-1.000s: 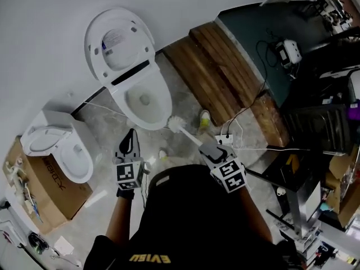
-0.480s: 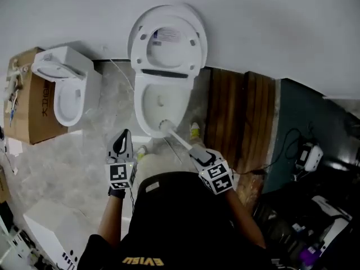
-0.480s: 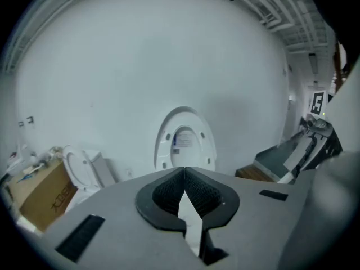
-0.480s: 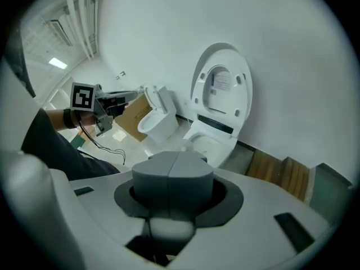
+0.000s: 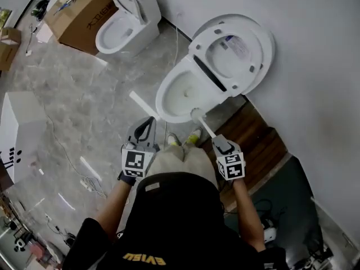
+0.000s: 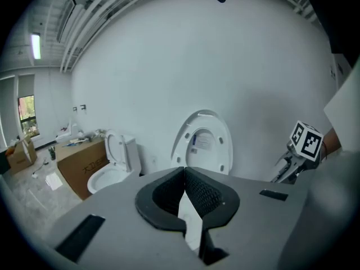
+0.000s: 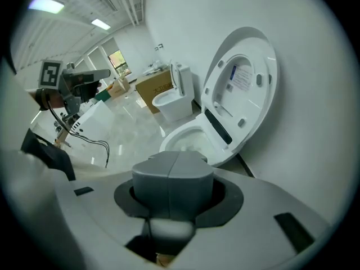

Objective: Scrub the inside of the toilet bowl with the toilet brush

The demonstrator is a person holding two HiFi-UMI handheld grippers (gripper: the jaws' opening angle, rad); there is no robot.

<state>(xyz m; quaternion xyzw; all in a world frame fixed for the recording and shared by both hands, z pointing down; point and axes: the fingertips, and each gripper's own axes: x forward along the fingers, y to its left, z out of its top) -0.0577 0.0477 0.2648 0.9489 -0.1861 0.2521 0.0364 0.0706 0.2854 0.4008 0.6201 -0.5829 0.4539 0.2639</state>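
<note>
Gripping toilet brush (image 5: 197,116) in right tongs (image 5: 217,143), bristles at toilet bowl (image 5: 163,106) rim, shown only from head view; left tongs (image 5: 148,121) closed, empty.

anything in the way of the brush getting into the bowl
Nothing visible. The lid is raised, the toilet bowl is open, and the toilet brush, held in the right gripper, has its head at the bowl's near rim.
</note>
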